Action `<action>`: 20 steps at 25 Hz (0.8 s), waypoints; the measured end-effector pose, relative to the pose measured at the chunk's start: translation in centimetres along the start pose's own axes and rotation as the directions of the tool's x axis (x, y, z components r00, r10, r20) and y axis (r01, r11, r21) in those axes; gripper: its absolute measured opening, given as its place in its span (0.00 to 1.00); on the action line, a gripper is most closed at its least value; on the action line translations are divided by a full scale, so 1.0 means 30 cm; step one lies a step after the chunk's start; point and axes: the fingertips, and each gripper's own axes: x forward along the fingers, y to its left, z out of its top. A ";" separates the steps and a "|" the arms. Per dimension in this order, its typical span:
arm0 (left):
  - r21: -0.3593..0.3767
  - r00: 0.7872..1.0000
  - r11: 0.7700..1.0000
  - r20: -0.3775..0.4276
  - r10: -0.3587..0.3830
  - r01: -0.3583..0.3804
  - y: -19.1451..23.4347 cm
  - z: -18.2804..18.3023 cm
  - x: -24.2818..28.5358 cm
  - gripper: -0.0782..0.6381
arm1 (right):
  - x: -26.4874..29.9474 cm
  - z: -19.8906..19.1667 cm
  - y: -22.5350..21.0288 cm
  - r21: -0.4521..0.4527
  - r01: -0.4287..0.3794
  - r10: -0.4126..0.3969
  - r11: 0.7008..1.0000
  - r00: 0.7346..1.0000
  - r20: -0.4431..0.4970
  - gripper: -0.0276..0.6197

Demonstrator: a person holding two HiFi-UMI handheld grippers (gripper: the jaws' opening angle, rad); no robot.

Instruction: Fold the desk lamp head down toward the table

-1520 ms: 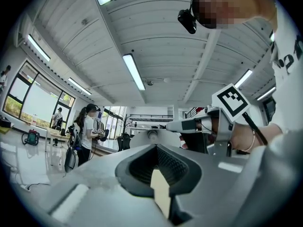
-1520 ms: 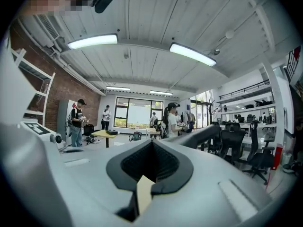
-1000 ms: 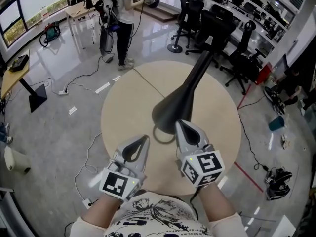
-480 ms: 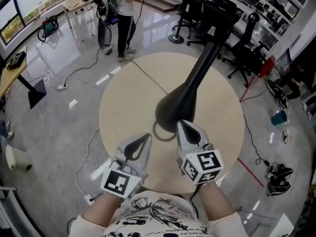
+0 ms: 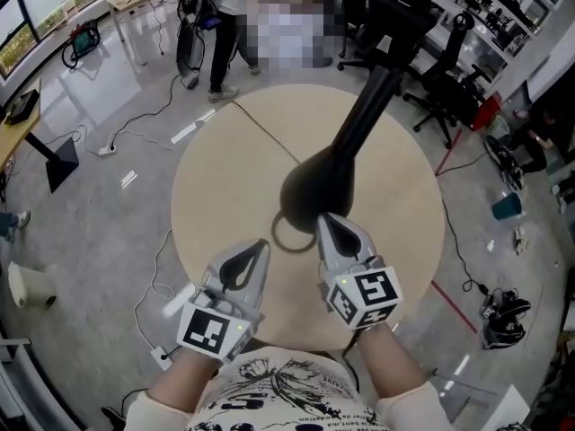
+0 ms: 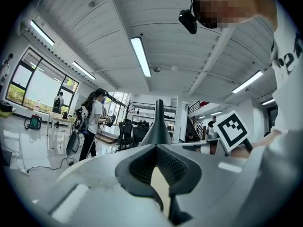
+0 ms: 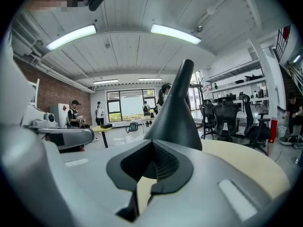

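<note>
A black desk lamp (image 5: 316, 191) stands on the round beige table (image 5: 225, 178), its wide cone low and its thin stem (image 5: 368, 106) rising straight up towards the head camera. A thin dark ring (image 5: 287, 234) lies on the table at its near side. My left gripper (image 5: 256, 245) is shut and empty, a little to the lamp's near left. My right gripper (image 5: 325, 221) is also shut and empty, its tip just short of the cone. The lamp (image 6: 158, 126) shows ahead of the left gripper (image 6: 157, 146), and looms close (image 7: 177, 112) before the right gripper (image 7: 152, 143).
Black office chairs (image 5: 404, 25) stand beyond the table's far right. A person (image 5: 225, 25) stands at the far left, with cables (image 5: 144, 124) on the grey floor. The table's near edge (image 5: 296, 339) lies under my hands.
Both grippers stay shut in about the same place. The head view has shifted a little, so the table and lamp sit slightly higher in the frame.
</note>
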 end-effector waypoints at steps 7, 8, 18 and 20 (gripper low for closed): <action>-0.027 1.000 1.000 -0.013 0.000 0.000 -0.017 -0.019 0.026 0.12 | -0.004 0.000 0.012 -0.025 -0.007 0.007 1.000 1.000 -0.010 0.05; -0.031 1.000 1.000 -0.012 0.001 -0.001 -0.021 -0.018 0.029 0.12 | -0.003 -0.001 0.011 -0.020 -0.008 0.008 1.000 1.000 -0.013 0.06; 0.013 0.998 1.000 0.067 -0.022 0.021 -0.058 0.092 0.028 0.12 | -0.114 0.183 0.039 -0.078 0.037 -0.023 0.996 0.983 0.183 0.06; 0.031 0.996 0.999 0.088 -0.029 0.026 -0.073 0.123 0.029 0.12 | -0.153 0.222 0.046 -0.108 0.067 -0.043 0.992 0.976 0.212 0.05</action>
